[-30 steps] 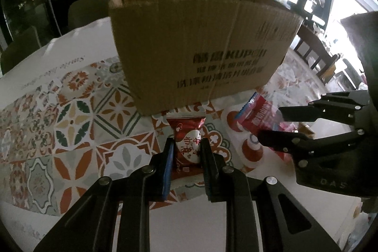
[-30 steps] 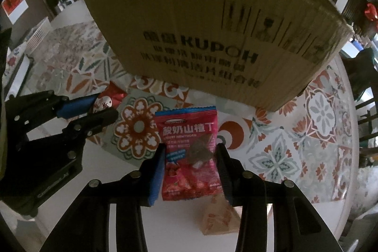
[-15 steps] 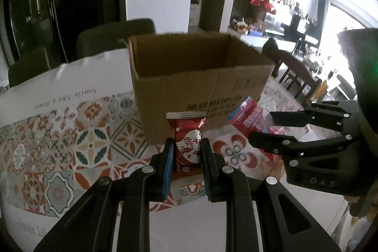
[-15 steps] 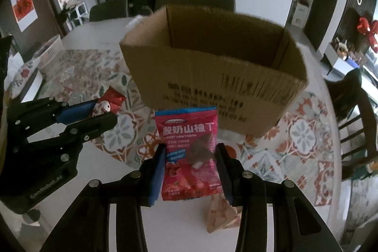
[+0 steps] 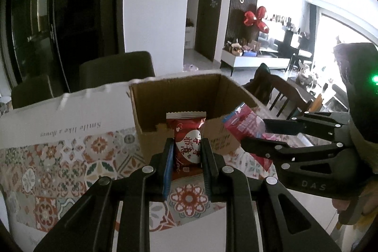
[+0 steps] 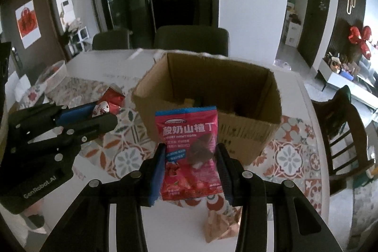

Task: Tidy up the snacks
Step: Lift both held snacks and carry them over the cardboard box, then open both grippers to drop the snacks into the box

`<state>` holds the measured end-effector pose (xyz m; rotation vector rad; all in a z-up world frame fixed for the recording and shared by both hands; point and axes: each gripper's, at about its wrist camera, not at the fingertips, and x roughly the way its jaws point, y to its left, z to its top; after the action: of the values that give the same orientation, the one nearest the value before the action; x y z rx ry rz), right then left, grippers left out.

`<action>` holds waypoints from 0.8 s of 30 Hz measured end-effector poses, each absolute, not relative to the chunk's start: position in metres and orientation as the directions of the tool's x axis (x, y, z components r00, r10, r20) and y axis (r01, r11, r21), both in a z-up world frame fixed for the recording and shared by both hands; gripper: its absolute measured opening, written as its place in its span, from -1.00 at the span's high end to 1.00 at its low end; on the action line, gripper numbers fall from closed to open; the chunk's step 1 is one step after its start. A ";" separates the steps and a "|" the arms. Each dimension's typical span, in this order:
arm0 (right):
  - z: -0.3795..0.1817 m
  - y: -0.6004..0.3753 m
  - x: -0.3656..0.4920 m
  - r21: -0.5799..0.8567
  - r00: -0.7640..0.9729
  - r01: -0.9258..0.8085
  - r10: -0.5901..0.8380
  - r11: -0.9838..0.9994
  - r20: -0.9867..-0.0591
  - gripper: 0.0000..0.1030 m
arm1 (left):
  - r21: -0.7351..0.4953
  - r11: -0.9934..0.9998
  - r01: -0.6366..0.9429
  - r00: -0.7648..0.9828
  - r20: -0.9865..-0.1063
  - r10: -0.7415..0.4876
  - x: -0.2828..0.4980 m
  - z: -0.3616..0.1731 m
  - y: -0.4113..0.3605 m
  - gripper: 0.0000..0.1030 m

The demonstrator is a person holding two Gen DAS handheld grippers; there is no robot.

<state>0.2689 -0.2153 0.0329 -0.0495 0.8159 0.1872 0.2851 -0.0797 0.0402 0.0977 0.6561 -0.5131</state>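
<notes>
An open cardboard box (image 5: 151,108) (image 6: 257,131) stands on the patterned tablecloth. My left gripper (image 5: 186,148) is shut on a small dark-red snack packet with a white heart (image 5: 187,145), held upright in front of the box's near wall. My right gripper (image 6: 190,155) is shut on a pink yogurt hawthorn bag (image 6: 189,148), raised before the box rim. Each gripper shows in the other's view: the right one (image 5: 255,134) with the pink bag (image 5: 243,121) at the right, the left one (image 6: 104,113) with the red packet (image 6: 104,108) at the left.
A tan triangular snack packet (image 6: 219,226) lies on the table below my right gripper. A red packet (image 6: 114,96) lies left of the box, and a white basket (image 6: 56,74) sits at the far left. Dark chairs (image 6: 191,39) stand behind the table, a wooden chair (image 6: 345,134) at the right.
Both grippers have risen with their packets and tilted up. The box now shows its open top and inside, where before I saw mostly its printed near wall.
</notes>
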 end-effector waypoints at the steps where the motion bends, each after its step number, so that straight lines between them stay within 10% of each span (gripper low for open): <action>1: 0.037 -0.216 0.270 0.032 0.676 -0.183 0.150 0.983 -0.721 0.18 | -0.071 0.871 0.485 0.676 -0.601 -0.426 0.286 0.043 -0.081 0.56; 24: 0.062 -0.246 0.333 0.109 0.737 -0.107 0.153 0.988 -0.659 0.17 | -0.089 0.877 0.473 0.686 -0.588 -0.429 0.362 0.061 -0.106 0.56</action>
<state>0.3329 -0.2459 0.0620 0.0655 0.7290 0.1431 0.3617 -0.1064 0.0606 0.0717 0.6400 -0.5054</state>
